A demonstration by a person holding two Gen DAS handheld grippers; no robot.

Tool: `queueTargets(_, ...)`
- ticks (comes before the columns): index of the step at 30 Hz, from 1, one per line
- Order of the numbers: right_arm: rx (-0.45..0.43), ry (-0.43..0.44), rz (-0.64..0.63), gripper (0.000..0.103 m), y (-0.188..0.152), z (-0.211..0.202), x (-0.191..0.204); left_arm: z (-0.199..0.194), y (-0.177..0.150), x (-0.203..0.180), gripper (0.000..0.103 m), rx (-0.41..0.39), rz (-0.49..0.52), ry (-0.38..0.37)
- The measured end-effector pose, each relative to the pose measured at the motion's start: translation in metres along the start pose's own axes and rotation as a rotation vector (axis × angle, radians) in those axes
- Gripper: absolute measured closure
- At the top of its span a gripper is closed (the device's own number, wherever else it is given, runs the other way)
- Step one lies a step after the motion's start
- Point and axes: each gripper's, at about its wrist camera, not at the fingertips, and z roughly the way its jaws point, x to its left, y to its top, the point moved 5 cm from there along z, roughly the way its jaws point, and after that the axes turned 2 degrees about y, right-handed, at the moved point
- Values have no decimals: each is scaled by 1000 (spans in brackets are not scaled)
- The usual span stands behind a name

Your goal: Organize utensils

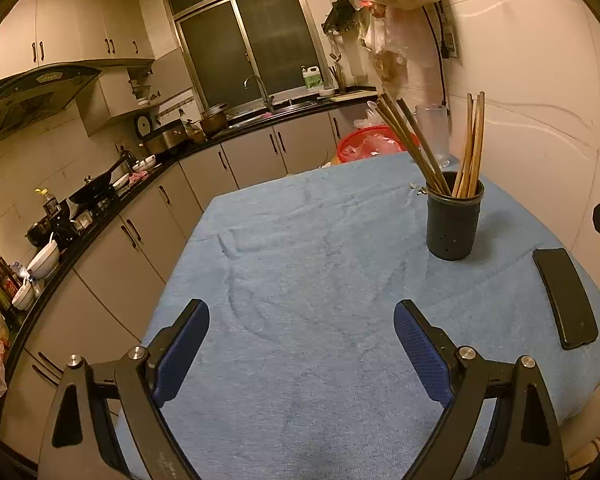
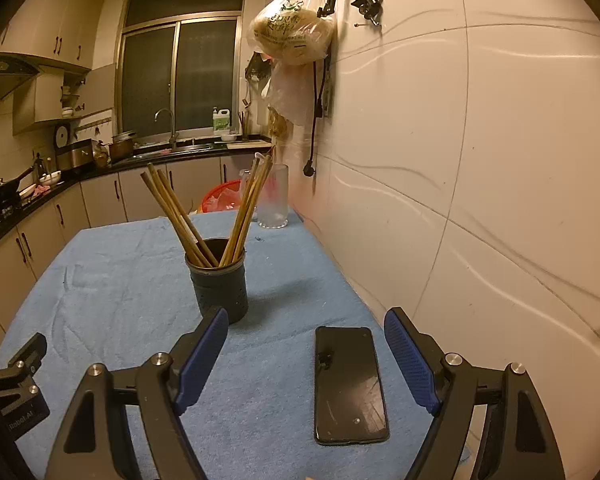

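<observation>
Wooden chopsticks (image 2: 204, 220) lean splayed in upright dark holder (image 2: 220, 284).

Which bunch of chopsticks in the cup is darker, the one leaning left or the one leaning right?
The left-leaning chopsticks are darker brown; the right-leaning chopsticks are paler and stand more upright in the black holder.
</observation>
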Motion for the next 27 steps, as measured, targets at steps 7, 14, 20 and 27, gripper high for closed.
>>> queueTargets(7, 19, -2, -6, 20, -1, 9, 4, 4, -2, 1, 9, 10, -3, -14)
queueTargets(14, 29, -5, -19, 20, -1, 13, 6, 9, -3, 0, 9, 21, 0, -21)
queueTargets(20, 38, -7, -27, 20, -1, 16, 9, 10, -3, -2, 9, 23, 3, -23)
queueTargets(27, 40, -8, -36, 20, -2, 17, 12, 10, -4, -1, 9, 21, 0, -22)
